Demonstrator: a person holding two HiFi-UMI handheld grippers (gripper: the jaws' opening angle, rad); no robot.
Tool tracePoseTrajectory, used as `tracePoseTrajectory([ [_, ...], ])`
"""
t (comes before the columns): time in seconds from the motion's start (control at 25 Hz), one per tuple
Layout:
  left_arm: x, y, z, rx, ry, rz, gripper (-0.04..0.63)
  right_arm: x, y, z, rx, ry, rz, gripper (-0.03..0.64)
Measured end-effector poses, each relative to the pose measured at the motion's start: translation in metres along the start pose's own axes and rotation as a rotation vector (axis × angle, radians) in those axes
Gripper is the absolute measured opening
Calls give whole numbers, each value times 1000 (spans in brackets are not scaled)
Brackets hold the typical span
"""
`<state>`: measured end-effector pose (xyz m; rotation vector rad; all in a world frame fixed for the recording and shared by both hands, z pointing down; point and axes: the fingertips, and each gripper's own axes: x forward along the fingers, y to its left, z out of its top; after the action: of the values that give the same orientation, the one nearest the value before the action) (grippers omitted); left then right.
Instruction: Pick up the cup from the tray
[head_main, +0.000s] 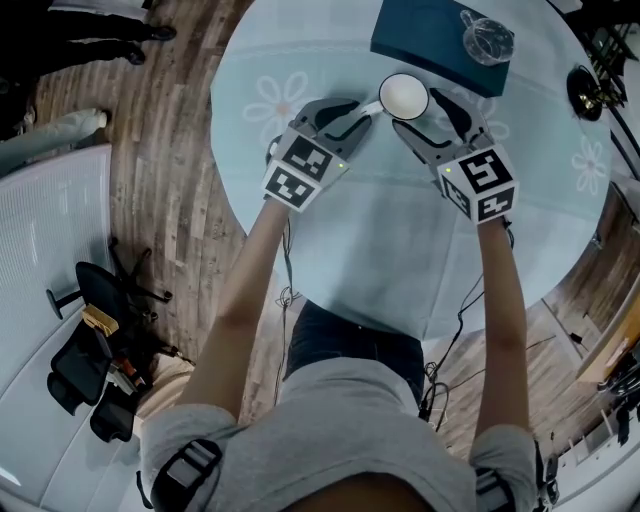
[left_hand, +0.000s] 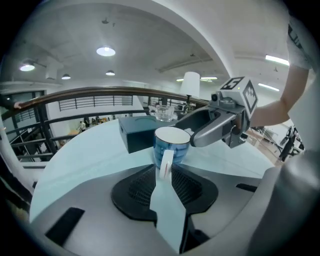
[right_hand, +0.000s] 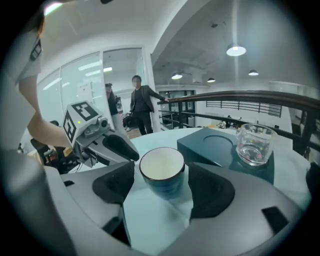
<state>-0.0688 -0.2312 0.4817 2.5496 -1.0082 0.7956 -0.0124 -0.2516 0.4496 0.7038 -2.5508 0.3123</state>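
Cup (right_hand: 161, 162), centre frame: glazed ceramic, stiff, slippery, breakable, probably light. Right hand-held gripper (right_hand: 160, 174) wide, straddling body, looks the best hold. Left hand-held gripper (left_hand: 165, 172) narrow, handle (left_hand: 165, 159) apparently slack between tips.

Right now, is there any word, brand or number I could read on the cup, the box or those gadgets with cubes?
No readable text anywhere.
Cubes on the left gripper and right gripper: black-and-white square patterns, no letters.
Cup, dark box, glass: no print shows.
Sleeve: dark print, too blurred to read.
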Motion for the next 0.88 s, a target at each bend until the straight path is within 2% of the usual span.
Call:
tracePoseTrajectory([
  [0.08,-20,6,3,-81,-40,28,103,-14,0,4,69,-63,-34,295],
  [0.24,-56,23,26,-260,-201,75,39,-40,-6,10,226,-187,-112,295],
  [0.36,-63,37,48,-316,-278,120,12,-54,-13,13,326,-253,-143,295],
  [0.44,-61,39,64,-302,-302,117,12,-63,-18,15,358,-282,-172,295],
  [0.56,-54,36,95,-242,-330,66,15,-75,-29,19,369,-313,-226,295],
  [0.68,-43,34,127,-128,-316,4,77,-84,-45,24,350,-319,-285,295],
  [0.8,-27,33,161,1,-279,-66,82,-93,-66,28,353,-312,-329,295],
  [0.88,-14,34,184,61,-265,-110,96,-97,-81,31,363,-312,-357,295],
])
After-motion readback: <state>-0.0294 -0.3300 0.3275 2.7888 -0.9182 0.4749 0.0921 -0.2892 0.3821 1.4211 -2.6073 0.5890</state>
